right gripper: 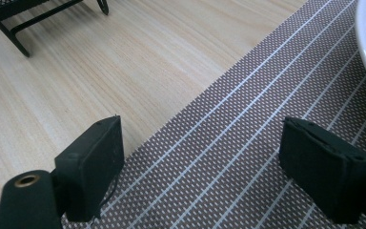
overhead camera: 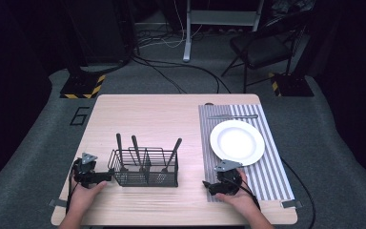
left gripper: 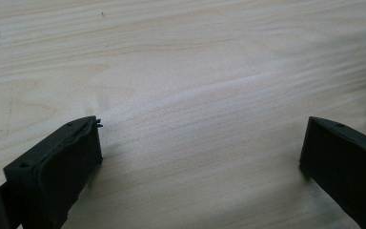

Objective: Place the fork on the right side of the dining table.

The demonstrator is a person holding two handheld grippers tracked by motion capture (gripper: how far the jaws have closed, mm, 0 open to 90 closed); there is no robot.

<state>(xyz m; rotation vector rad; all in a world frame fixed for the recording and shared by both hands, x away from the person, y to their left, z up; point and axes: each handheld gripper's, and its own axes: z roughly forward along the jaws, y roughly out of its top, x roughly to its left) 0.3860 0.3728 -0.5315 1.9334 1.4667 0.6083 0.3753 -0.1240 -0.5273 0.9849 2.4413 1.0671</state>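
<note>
A black wire-mesh cutlery caddy [overhead camera: 145, 168] stood on the pale wooden table [overhead camera: 152, 114], near its front edge. Three dark-handled utensils stood upright in the caddy's compartments: one utensil [overhead camera: 119, 148] at the caddy's left end, a second utensil [overhead camera: 136, 148] just right of it near the middle, and a third utensil [overhead camera: 175, 150] leaning rightward at the caddy's right end. What kind of utensil each was could not be told.

To the right of the caddy lay a grey-and-white striped woven placemat [overhead camera: 262, 176], and on it sat a round white plate [overhead camera: 237, 142], empty. Beyond the plate, farther from the caddy, a silver knife [overhead camera: 232, 116] lay crosswise on the mat.

The left gripper [overhead camera: 106, 177] rested low over the table just beside the caddy's left end, the person's left hand [overhead camera: 86, 191] behind it and the jaws pointing toward the caddy. In the left gripper view its jaws stood wide apart over bare wood with nothing between them.

The right gripper [overhead camera: 208, 186] sat well to the right of the caddy, at the placemat's near left corner and just in front of the plate, held by the right hand [overhead camera: 236, 195]. In the right gripper view its jaws were spread wide over the mat's edge, gripping nothing, with the caddy's foot [right gripper: 19, 28] at upper left.
</note>
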